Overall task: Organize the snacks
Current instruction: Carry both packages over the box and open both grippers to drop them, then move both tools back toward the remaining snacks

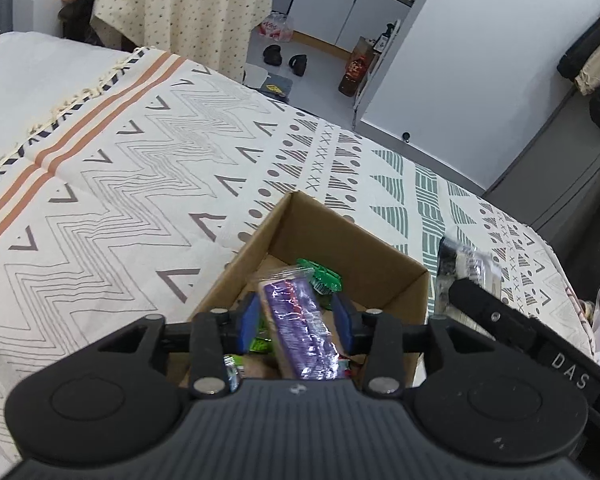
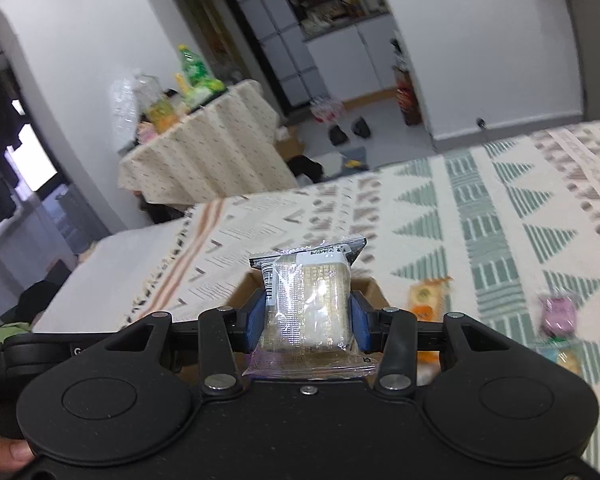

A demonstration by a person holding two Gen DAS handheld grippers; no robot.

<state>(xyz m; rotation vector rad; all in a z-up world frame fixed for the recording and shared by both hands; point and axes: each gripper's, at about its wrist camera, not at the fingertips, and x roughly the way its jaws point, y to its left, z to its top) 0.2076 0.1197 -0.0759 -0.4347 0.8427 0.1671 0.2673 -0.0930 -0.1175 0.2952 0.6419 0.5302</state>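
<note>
Your left gripper (image 1: pixel 298 322) hangs over the cardboard box (image 1: pixel 384 276), jaws spread either side of the purple snack (image 1: pixel 300 320), apparently released so it drops in. Your right gripper (image 2: pixel 307 320) clamps a pale wrapped snack (image 2: pixel 308 304), the box at its twelve o'clock. Loose snacks (image 2: pixel 556 314) wait at three o'clock on the bedspread (image 2: pixel 480 216).

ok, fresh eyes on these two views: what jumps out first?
The open cardboard box on the patterned bedspread, with the left gripper above it, open around a purple snack pack. In the right wrist view, the right gripper clamps a clear-wrapped beige snack, while loose snacks lie on the bedspread to its right.
</note>
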